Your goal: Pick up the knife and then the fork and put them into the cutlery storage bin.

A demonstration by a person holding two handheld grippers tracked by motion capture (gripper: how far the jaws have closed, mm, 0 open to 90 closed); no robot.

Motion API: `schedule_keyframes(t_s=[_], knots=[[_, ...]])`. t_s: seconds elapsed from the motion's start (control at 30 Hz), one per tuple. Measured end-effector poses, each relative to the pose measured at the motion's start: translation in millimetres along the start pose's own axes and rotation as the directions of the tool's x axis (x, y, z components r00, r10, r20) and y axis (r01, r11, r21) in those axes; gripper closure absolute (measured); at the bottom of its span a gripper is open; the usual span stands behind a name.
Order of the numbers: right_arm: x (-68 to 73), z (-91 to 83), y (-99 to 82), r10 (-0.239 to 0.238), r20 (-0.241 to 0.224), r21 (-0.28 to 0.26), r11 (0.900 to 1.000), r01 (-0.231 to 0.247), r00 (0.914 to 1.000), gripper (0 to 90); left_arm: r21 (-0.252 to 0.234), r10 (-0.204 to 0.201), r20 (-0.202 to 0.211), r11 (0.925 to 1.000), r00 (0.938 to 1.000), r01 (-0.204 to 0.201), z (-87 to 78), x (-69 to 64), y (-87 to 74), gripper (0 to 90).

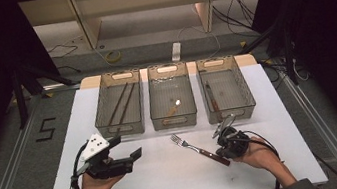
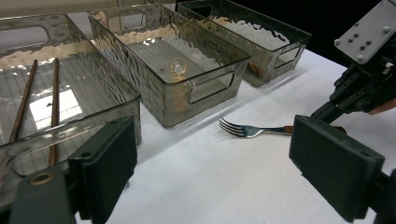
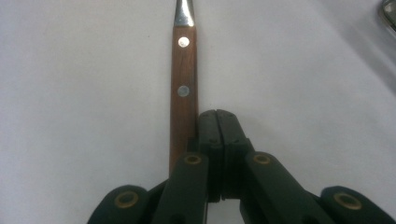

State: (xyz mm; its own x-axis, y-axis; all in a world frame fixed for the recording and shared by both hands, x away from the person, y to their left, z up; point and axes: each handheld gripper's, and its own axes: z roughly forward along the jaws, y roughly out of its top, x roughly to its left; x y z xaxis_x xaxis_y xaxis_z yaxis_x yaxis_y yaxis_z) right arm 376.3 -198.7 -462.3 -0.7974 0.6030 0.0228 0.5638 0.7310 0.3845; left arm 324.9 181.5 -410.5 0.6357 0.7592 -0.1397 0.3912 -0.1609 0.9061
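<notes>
Right gripper view: right gripper [image 3: 219, 116], fingers pressed together, beside fork handle [image 3: 183, 93].

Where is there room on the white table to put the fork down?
The widest bare patch of table lies between the left tongs and the fork. There is a strip along the near edge, and the left side beside the first bin. It is crowded by the right tongs and along the bins' fronts.

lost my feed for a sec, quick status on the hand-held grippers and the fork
Left hand-held gripper open, empty. Right hand-held gripper shut, empty, jaws beside the fork handle. Fork flat on the table, in front of the middle bin. Nothing in the way.
</notes>
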Motion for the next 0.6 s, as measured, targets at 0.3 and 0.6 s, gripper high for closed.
schedule_keyframes(t_s=[0.3, 0.6], knots=[[-3.2, -17.8, 12.5, 0.02, 0.016, -0.059, 0.9981, -0.019, 0.9997, 55.9, 0.007, 0.005, -0.001, 1.0, 1.0, -0.005, 1.4, 0.1, -0.5, 14.7], [8.1, -9.3, 36.2, -0.01, 0.005, -0.01, 0.9999, 0.01, 0.9999, 34.0, 0.007, 0.002, -0.001, 1.0, 1.0, -0.002, 1.1, 0.8, -0.7, 14.7]])
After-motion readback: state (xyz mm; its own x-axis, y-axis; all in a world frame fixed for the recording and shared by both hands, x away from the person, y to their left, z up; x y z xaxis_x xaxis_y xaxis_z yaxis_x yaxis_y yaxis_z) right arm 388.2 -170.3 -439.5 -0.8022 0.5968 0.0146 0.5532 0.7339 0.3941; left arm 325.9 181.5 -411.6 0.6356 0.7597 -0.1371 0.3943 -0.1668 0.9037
